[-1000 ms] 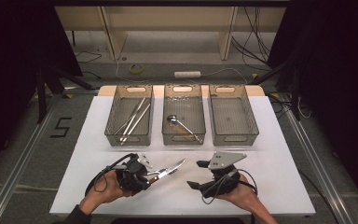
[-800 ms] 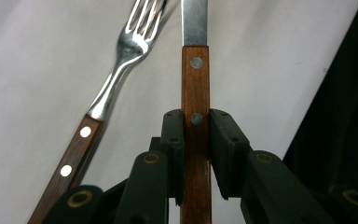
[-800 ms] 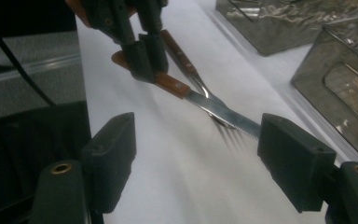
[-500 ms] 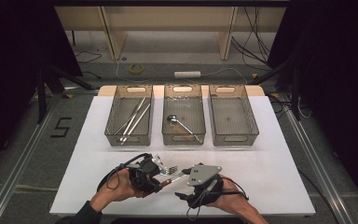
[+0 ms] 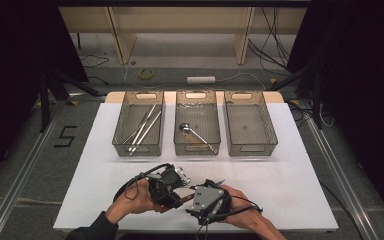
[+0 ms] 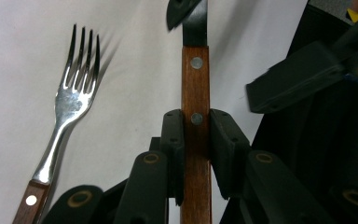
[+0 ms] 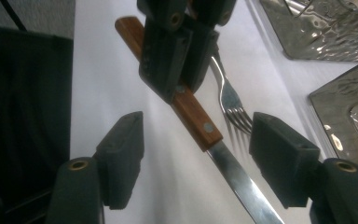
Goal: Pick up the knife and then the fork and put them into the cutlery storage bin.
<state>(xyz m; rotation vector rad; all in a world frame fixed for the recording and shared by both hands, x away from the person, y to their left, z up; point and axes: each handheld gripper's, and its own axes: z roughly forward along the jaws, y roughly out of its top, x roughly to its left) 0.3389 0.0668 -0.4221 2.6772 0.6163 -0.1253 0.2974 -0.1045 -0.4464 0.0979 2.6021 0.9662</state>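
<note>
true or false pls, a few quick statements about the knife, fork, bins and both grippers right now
1. The left gripper is shut on the knife by its wooden handle. True.
2. The right gripper is shut on the blade. False: its jaws stand open either side of the knife.
3. A fork lies on the table beside the knife. True.
4. The right bin holds a ladle. False: the ladle is in the middle bin.
5. The left bin holds long metal utensils. True.
</note>
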